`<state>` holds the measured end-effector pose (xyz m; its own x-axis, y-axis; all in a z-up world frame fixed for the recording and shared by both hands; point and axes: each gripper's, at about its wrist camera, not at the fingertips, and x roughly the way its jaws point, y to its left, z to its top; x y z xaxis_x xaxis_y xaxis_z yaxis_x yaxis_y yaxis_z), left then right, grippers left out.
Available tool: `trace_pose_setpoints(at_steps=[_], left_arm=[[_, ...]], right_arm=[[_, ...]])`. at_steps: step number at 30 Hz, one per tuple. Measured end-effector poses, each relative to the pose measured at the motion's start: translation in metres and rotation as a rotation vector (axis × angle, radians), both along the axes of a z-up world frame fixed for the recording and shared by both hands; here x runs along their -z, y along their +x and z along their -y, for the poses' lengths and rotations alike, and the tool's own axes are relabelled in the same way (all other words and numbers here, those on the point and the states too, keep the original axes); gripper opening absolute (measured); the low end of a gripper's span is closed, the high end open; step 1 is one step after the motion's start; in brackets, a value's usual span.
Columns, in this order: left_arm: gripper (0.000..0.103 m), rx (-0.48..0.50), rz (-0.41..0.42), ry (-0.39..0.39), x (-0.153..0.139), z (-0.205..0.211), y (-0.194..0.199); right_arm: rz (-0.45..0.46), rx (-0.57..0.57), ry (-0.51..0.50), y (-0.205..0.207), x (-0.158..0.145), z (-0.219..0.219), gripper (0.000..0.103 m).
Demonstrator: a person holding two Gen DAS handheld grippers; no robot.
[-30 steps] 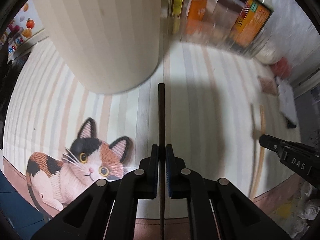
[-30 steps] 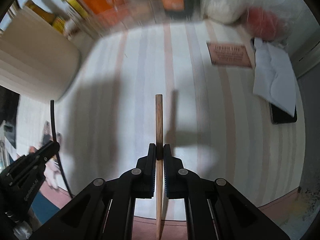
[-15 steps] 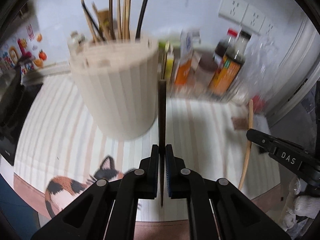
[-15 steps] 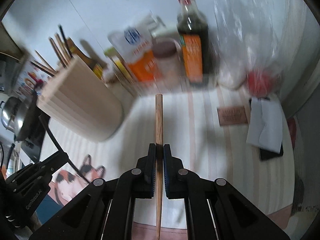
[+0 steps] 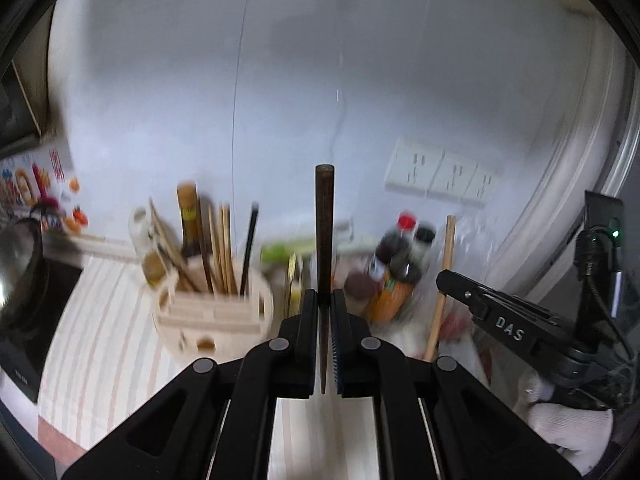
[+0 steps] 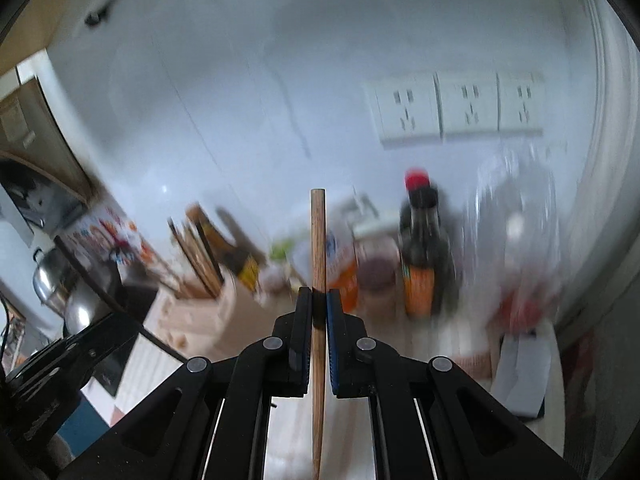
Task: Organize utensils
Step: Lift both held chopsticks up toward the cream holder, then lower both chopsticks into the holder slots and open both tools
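My left gripper (image 5: 323,300) is shut on a dark brown chopstick (image 5: 323,232) that points up in front of the wall. My right gripper (image 6: 319,300) is shut on a light wooden chopstick (image 6: 318,240), also pointing up; that gripper (image 5: 440,280) and its chopstick (image 5: 443,272) also show at the right of the left wrist view. A pale wooden utensil holder (image 5: 212,316) with several chopsticks standing in it sits below and left of my left gripper; it also shows in the right wrist view (image 6: 192,320). Both views are blurred.
Sauce bottles (image 5: 394,272) and jars stand along the white wall behind the striped mat (image 5: 104,328). Wall sockets (image 6: 460,108) are above them. A dark soy bottle (image 6: 420,248), a clear plastic bag (image 6: 516,220), a white paper (image 6: 520,372) and a pot (image 6: 52,276) are also around.
Both grippers have tilted up and risen with their chopsticks; the views swung from the mat to the wall. The holder now sits lower and farther away in both views.
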<state>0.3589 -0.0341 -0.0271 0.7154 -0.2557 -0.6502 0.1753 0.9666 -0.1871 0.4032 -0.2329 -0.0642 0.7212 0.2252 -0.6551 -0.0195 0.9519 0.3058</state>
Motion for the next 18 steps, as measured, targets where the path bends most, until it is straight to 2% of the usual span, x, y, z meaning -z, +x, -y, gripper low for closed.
trace_pose_setpoints(at_steps=[3,9,14,18], left_arm=[[0.004,-0.021,0.04,-0.026,-0.03,-0.013,0.015],[0.004,-0.086,0.082,-0.029,-0.063,-0.045,0.045],[0.004,-0.138,0.074,-0.015,-0.066,-0.067,0.069],[0.004,-0.172,0.039,-0.007,-0.052,-0.08,0.091]], right_arm=[[0.059,0.009,0.014,0.02,-0.029,-0.004,0.007],[0.158,0.006,0.061,0.059,-0.068,-0.025,0.007],[0.203,-0.019,0.083,0.091,-0.074,-0.062,0.007],[0.216,-0.041,0.088,0.116,-0.061,-0.092,0.007]])
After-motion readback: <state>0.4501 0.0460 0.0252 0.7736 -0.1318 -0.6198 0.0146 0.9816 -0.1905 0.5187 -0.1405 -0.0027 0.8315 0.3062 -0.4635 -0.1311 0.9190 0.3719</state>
